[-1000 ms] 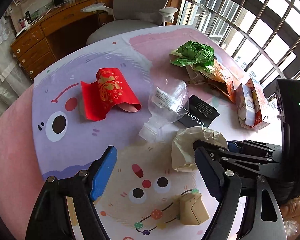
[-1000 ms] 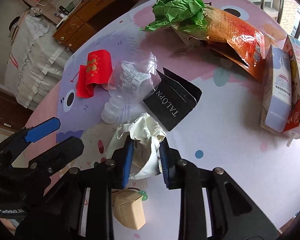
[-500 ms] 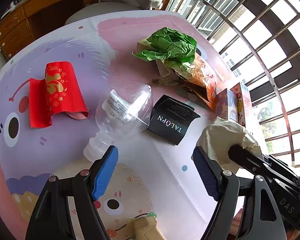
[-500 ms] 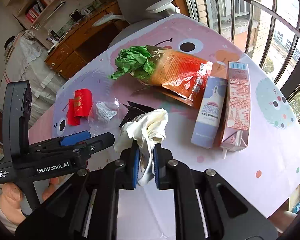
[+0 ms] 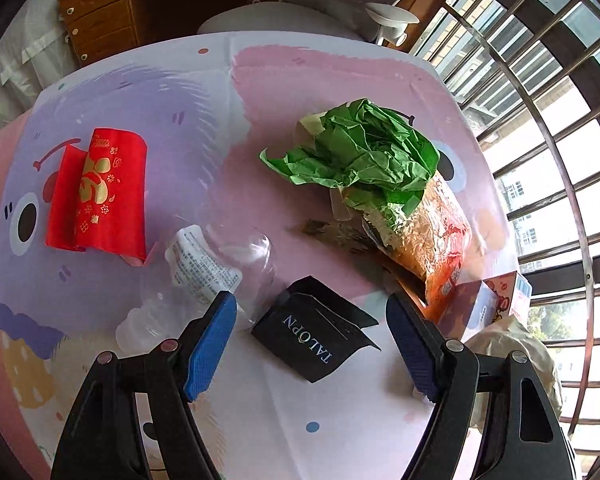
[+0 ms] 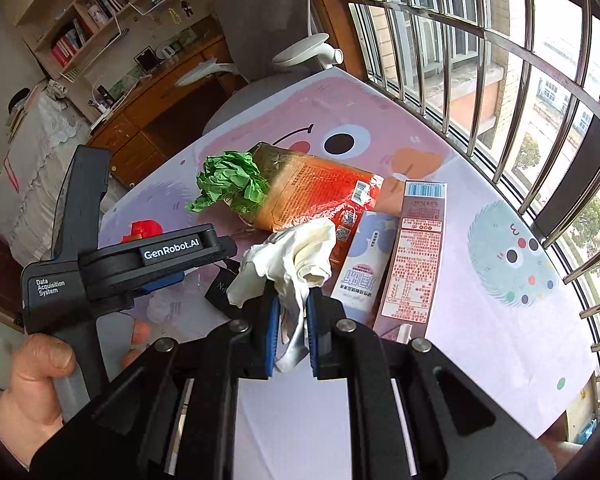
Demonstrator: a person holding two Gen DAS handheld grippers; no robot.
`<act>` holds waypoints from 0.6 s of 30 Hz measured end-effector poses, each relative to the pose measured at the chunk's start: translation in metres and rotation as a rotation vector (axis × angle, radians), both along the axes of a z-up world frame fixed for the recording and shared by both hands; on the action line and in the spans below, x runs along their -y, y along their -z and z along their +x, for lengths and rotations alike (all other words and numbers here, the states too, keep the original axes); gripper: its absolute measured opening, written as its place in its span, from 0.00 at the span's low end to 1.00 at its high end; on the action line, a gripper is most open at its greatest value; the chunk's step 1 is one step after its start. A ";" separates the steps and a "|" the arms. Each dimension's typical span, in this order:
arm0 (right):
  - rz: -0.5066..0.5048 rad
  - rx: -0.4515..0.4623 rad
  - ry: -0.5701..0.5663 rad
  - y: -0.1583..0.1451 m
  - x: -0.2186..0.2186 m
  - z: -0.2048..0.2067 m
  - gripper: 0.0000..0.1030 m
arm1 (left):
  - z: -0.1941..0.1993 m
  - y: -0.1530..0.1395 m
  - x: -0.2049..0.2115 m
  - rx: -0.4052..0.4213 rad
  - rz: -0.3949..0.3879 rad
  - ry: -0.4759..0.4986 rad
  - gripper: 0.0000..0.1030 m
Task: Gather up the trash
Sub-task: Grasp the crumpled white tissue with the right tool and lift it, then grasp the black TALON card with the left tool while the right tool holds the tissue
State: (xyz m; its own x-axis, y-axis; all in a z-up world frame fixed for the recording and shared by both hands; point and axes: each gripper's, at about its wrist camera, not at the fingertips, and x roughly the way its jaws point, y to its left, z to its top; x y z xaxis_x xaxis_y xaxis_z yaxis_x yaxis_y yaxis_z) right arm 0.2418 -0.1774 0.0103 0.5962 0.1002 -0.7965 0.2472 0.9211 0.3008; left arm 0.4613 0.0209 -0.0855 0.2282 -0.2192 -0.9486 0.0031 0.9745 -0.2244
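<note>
Grip: right gripper (image 6: 291, 334) is clamped tight on the crumpled cream paper wad (image 6: 290, 258), lifted clear of the table (image 6: 480, 320).
Left gripper (image 5: 312, 344): jaws wide apart, holding nothing, hovering over the black TALOPN packet (image 5: 314, 340).
Tip: carry the wad high and level so its loose tail can't snag the milk cartons (image 6: 396, 264) just beside it.
Room: bare cloth on the near right; window bars (image 6: 500, 80) hem the far edge.

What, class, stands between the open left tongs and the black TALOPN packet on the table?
Nothing visible. The black packet lies flat just ahead of the open left tongs, in line with the gap; the clear bottle sits to its left side.
</note>
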 end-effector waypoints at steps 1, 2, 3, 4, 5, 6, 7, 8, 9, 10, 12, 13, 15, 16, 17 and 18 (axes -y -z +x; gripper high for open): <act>0.003 0.001 -0.002 0.000 0.003 -0.001 0.09 | 0.003 0.003 0.004 -0.010 0.014 -0.011 0.76; 0.006 0.003 -0.003 0.000 0.005 -0.003 0.09 | 0.004 0.007 0.009 -0.019 0.028 -0.019 0.76; 0.008 0.004 -0.002 0.000 0.008 -0.005 0.09 | 0.006 0.011 0.014 -0.030 0.047 -0.025 0.76; 0.010 0.004 -0.001 0.000 0.011 -0.006 0.09 | 0.006 0.015 0.020 -0.043 0.066 -0.030 0.76; 0.015 0.003 -0.001 0.001 0.014 -0.008 0.09 | 0.007 0.020 0.022 -0.058 0.080 -0.035 0.76; 0.020 0.002 -0.001 0.001 0.017 -0.009 0.09 | 0.007 0.025 0.026 -0.073 0.093 -0.041 0.76; 0.026 0.002 -0.002 0.002 0.019 -0.010 0.09 | 0.005 0.030 0.028 -0.088 0.105 -0.045 0.76; 0.033 0.000 -0.004 0.002 0.022 -0.011 0.09 | 0.005 0.034 0.031 -0.096 0.112 -0.043 0.76; 0.040 -0.001 -0.007 0.002 0.024 -0.013 0.09 | 0.004 0.037 0.034 -0.099 0.122 -0.035 0.75; 0.044 0.000 -0.012 0.003 0.025 -0.013 0.09 | 0.003 0.039 0.037 -0.100 0.138 -0.026 0.74; 0.051 -0.001 -0.025 0.004 0.025 -0.014 0.09 | 0.001 0.043 0.039 -0.102 0.144 -0.010 0.72; 0.054 -0.001 -0.031 0.005 0.025 -0.015 0.09 | 0.000 0.043 0.039 -0.098 0.134 -0.006 0.72; 0.062 -0.003 -0.041 0.007 0.023 -0.016 0.09 | -0.001 0.041 0.036 -0.088 0.105 0.003 0.69; 0.068 -0.004 -0.046 0.008 0.023 -0.017 0.09 | -0.002 0.040 0.036 -0.083 0.087 0.010 0.67; 0.072 -0.006 -0.049 0.010 0.022 -0.017 0.09 | -0.003 0.040 0.034 -0.077 0.064 0.018 0.59; 0.075 -0.008 -0.052 0.011 0.021 -0.017 0.09 | -0.004 0.039 0.033 -0.073 0.045 0.029 0.53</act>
